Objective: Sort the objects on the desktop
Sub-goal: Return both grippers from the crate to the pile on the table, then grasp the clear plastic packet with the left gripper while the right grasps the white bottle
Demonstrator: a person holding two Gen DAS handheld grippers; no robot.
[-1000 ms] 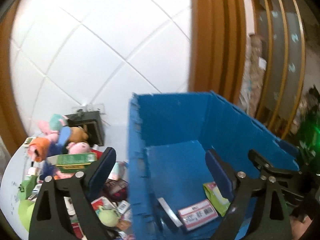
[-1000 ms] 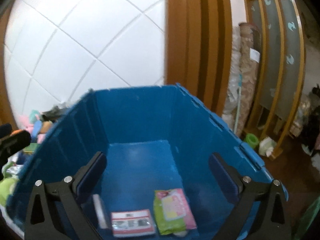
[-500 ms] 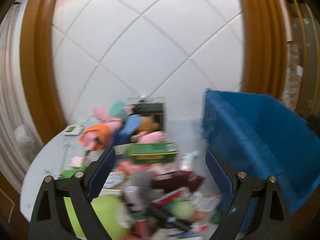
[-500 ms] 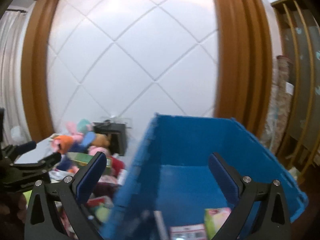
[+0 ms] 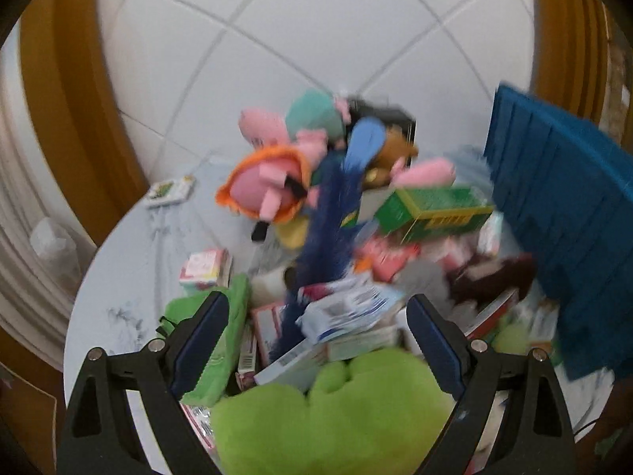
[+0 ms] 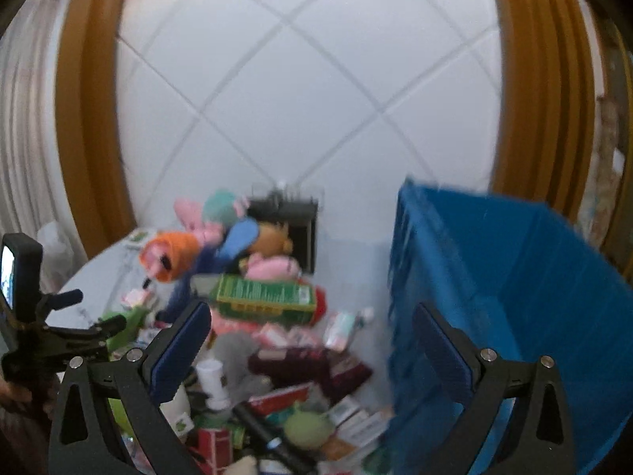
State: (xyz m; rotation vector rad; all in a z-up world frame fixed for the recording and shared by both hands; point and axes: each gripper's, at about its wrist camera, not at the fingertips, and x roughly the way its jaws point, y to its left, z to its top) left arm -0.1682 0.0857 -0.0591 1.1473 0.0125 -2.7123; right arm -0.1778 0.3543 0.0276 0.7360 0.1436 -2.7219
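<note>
Both views now off the one blue bin (image 6: 494,277) onto the toy pile (image 5: 336,237) — two grippers' fingers apart, empty.

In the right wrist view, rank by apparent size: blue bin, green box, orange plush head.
1. Blue bin, though it sits nearest the camera.
2. Green box.
3. Orange plush head, smaller than the box, though farther back.

Heaped toy pile (image 5: 336,237) ahead, blue bin (image 6: 514,297) walling right, bare tabletop (image 5: 130,269) left
</note>
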